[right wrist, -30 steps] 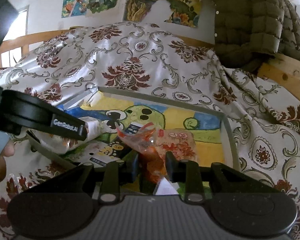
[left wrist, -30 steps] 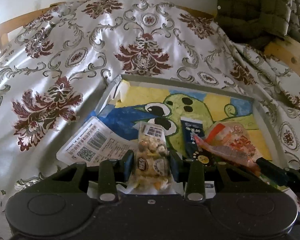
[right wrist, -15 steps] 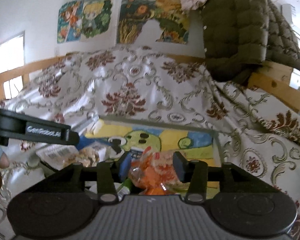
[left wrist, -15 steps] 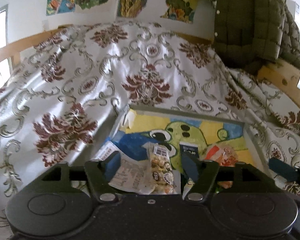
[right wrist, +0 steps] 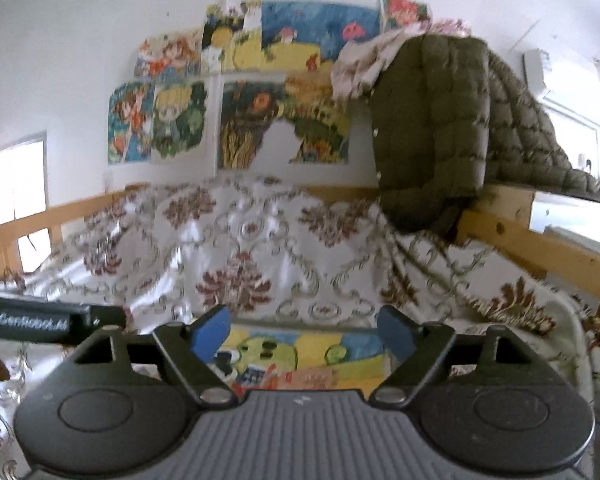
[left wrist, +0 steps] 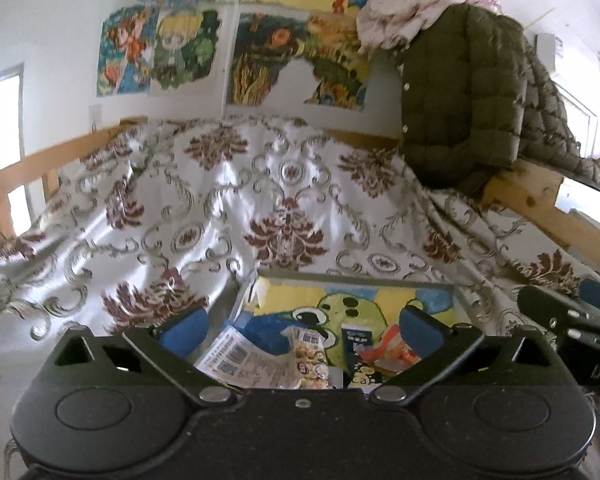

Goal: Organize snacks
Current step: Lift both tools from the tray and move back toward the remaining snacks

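Note:
A shallow tray (left wrist: pixel 352 278) with a green cartoon print lies on the patterned cloth. In it lie a white barcode packet (left wrist: pixel 240 360), a clear nut-mix packet (left wrist: pixel 310 358), a dark blue packet (left wrist: pixel 358 350) and an orange packet (left wrist: pixel 388 354). My left gripper (left wrist: pixel 302 326) is open and empty, raised above and behind the tray. My right gripper (right wrist: pixel 302 332) is open and empty, also lifted back; the tray (right wrist: pixel 352 330) and the orange packet (right wrist: pixel 312 378) show below it.
A floral satin cloth (left wrist: pixel 228 208) covers the surface. A wooden rail (left wrist: pixel 556 208) runs at right with an olive quilted jacket (left wrist: pixel 472 96) draped over it. Posters (left wrist: pixel 260 40) hang on the wall behind. The other gripper's body (left wrist: pixel 568 320) shows at right.
Both grippers let go of their packets, opened wide and pulled up and back from the tray. The nut-mix and orange packets now lie in the tray.

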